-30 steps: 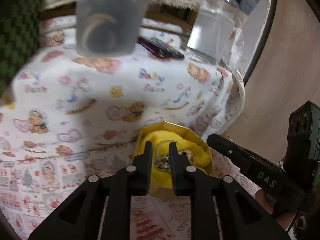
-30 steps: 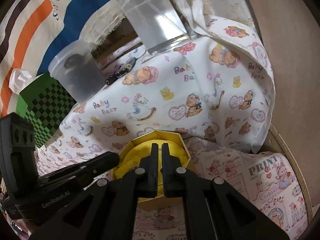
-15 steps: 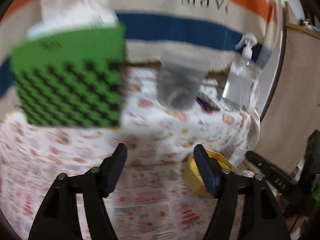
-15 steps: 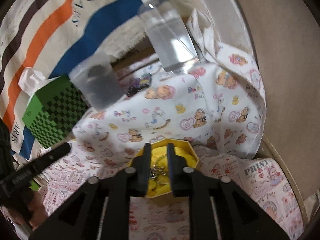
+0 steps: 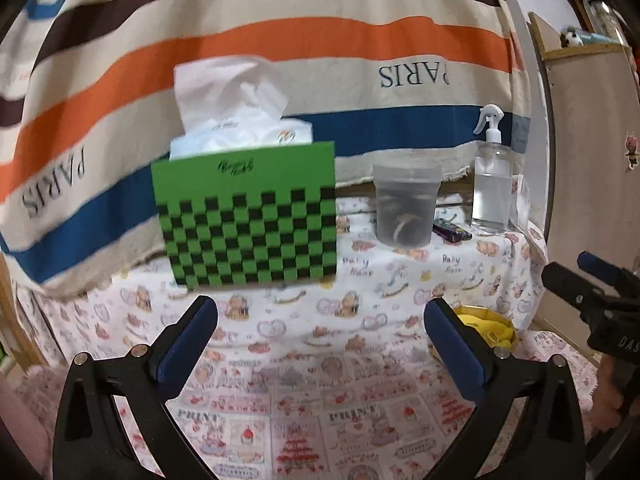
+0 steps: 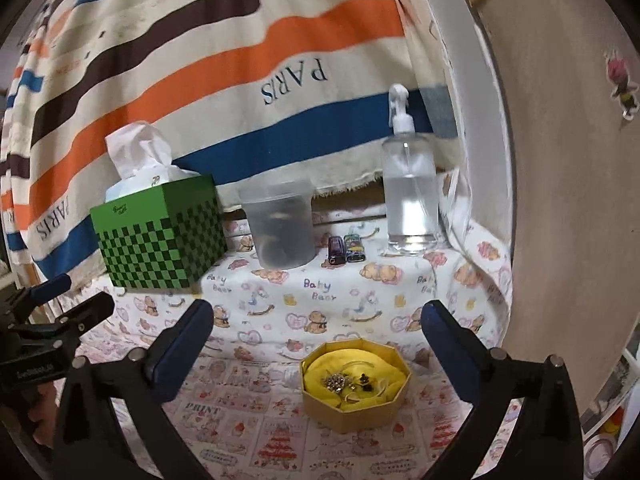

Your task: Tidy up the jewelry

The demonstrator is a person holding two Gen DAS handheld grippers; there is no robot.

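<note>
An octagonal cardboard jewelry box [image 6: 355, 402] lined with yellow cloth sits on the printed tablecloth. Several small pieces of jewelry [image 6: 347, 383] lie inside it. In the left wrist view only part of the box [image 5: 488, 326] shows behind the right finger. My right gripper [image 6: 318, 344] is open wide and empty, raised above and behind the box. My left gripper [image 5: 320, 340] is open wide and empty, to the left of the box. The right gripper's body [image 5: 600, 304] shows at the right edge of the left wrist view.
A green checkered tissue box [image 6: 160, 236] stands at the back left. A translucent plastic cup [image 6: 280, 228] stands mid-back, with two small lighters [image 6: 346, 249] beside it. A clear spray bottle [image 6: 410, 184] stands at the back right. A wooden panel [image 6: 560, 160] borders the right side.
Both grippers have opened wide and pulled back up from the jewelry box. The jewelry that the right gripper held over the box now lies inside it.
</note>
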